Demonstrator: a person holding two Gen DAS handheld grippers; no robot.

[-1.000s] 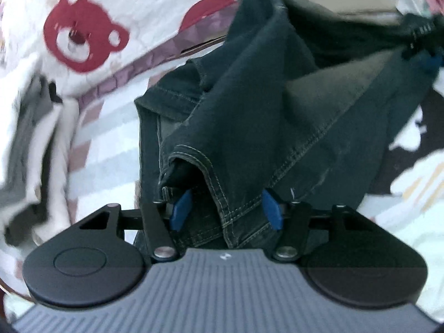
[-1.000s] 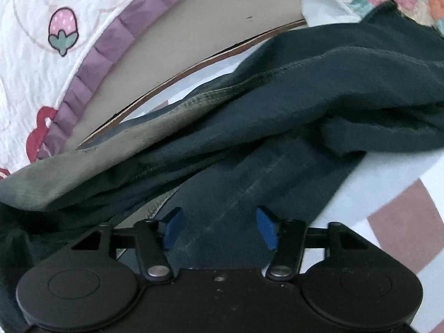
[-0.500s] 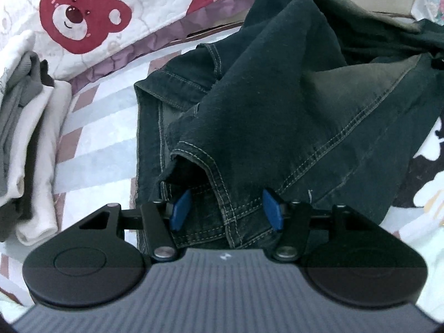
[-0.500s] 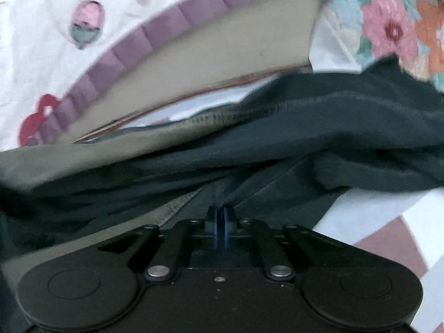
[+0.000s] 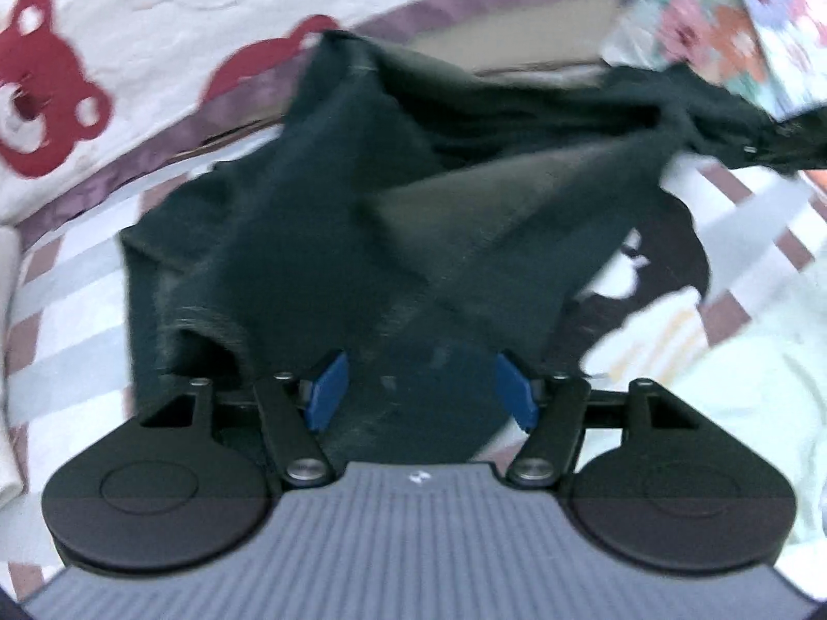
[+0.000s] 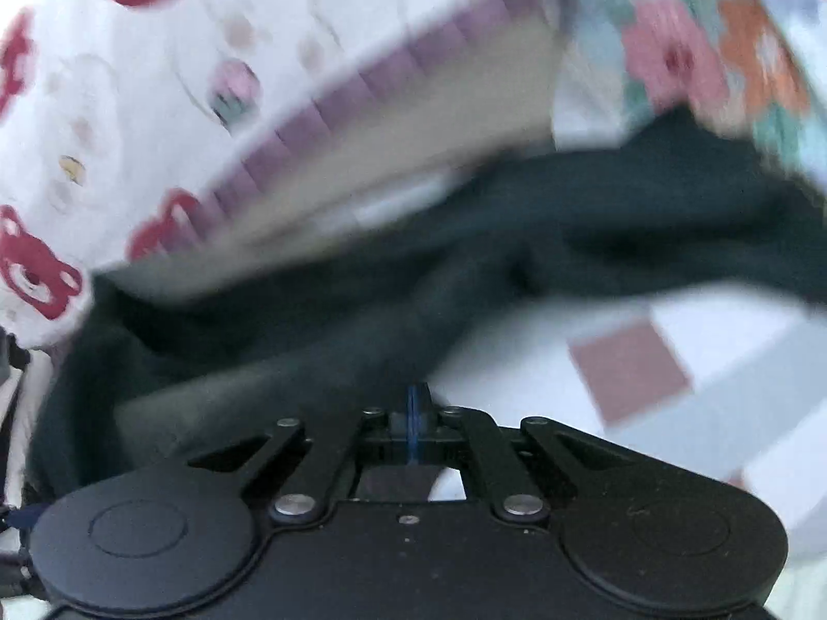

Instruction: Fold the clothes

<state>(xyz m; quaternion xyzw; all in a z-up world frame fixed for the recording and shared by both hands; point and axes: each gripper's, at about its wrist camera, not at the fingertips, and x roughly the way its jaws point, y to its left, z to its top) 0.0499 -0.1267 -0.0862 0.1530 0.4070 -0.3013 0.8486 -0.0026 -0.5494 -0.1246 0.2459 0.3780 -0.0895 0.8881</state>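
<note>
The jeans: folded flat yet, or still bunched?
Still bunched. The jeans lie rumpled and partly lifted over the checked bedsheet, one end pinched in the right gripper.

Left claw (image 5: 421, 390) opening, blurred dark jeans (image 5: 331, 217) bunched between its blue pads (image 5: 326, 391).

One dark jeans (image 5: 320, 237), two claws: left claw (image 5: 421, 387), right claw (image 6: 413, 413), one bear-print quilt (image 5: 129, 51)

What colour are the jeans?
Dark blue-black jeans, clearest in the left wrist view.
</note>
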